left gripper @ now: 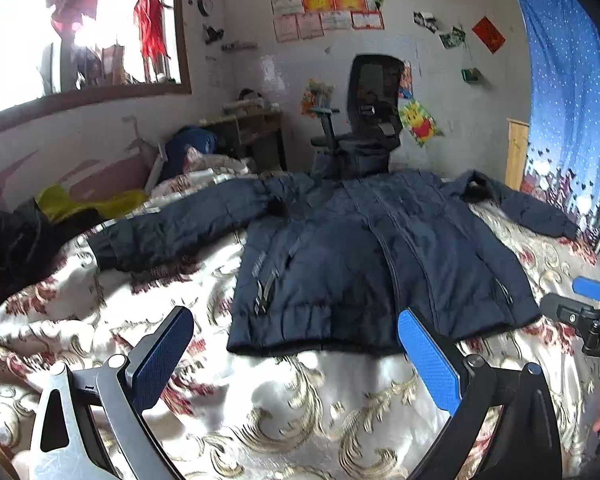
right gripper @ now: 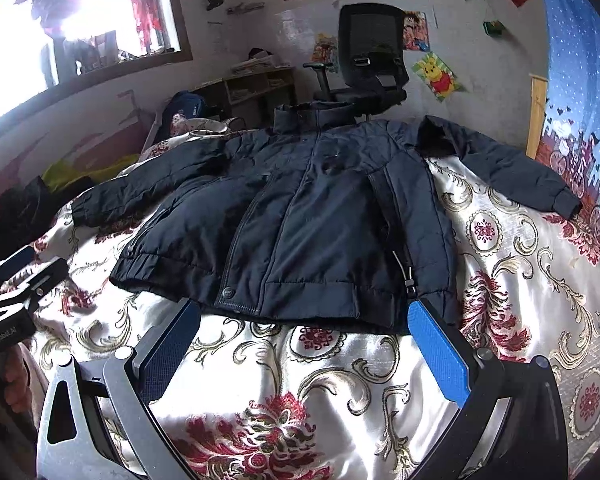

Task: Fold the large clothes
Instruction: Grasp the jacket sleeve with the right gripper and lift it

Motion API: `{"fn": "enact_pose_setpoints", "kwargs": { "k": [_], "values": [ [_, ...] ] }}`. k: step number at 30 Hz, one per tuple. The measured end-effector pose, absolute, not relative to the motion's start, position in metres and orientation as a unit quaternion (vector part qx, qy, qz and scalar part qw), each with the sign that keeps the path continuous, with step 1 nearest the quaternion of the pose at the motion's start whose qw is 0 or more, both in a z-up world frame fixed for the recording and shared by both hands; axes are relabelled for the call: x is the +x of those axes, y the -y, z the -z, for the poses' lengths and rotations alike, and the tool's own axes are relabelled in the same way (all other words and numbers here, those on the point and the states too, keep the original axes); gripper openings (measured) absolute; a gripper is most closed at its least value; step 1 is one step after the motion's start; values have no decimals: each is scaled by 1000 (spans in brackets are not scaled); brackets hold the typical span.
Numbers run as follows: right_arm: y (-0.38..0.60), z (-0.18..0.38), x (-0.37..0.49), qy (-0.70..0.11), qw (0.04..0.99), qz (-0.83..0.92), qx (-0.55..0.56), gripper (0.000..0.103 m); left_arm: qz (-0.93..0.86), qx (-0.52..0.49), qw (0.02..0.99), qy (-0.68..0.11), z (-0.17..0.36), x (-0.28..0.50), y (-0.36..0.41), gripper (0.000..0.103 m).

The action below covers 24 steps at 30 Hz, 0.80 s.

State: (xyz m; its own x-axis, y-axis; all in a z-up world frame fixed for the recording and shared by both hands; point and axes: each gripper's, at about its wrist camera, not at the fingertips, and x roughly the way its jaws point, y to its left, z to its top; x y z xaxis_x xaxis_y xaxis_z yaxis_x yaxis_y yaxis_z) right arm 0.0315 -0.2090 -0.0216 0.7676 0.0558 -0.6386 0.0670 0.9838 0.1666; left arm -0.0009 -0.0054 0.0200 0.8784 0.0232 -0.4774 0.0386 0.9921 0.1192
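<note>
A dark navy padded jacket (left gripper: 340,256) lies flat, front up, on a bed with both sleeves spread out sideways; the right wrist view shows the same jacket (right gripper: 300,216) with its collar at the far side. My left gripper (left gripper: 296,324) hovers open just short of the hem, nothing between its blue pads. My right gripper (right gripper: 304,316) is open too, near the hem's right part beside the zip pull (right gripper: 409,276). Each gripper shows at the edge of the other's view: the right one (left gripper: 588,312), the left one (right gripper: 16,280).
A floral white, gold and red bedspread (right gripper: 500,264) covers the bed. A black office chair (left gripper: 372,108) stands behind the jacket's collar. Dark and yellow clothes (left gripper: 60,208) are piled at the left, a blue curtain (left gripper: 572,100) hangs at the right.
</note>
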Motion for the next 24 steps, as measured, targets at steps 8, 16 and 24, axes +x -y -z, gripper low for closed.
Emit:
{"fn": "enact_pose_setpoints", "kwargs": {
  "k": [8, 16, 24],
  "values": [
    [268, -27, 79, -375, 913, 57, 147, 102, 21, 54, 973, -224, -76, 46, 6, 103],
    [387, -26, 122, -371, 861, 151, 313, 102, 50, 31, 966, -250, -100, 139, 31, 103],
    [476, 88, 153, -305, 776, 185, 520, 102, 78, -9, 954, -291, -68, 255, 88, 103]
  ]
}}
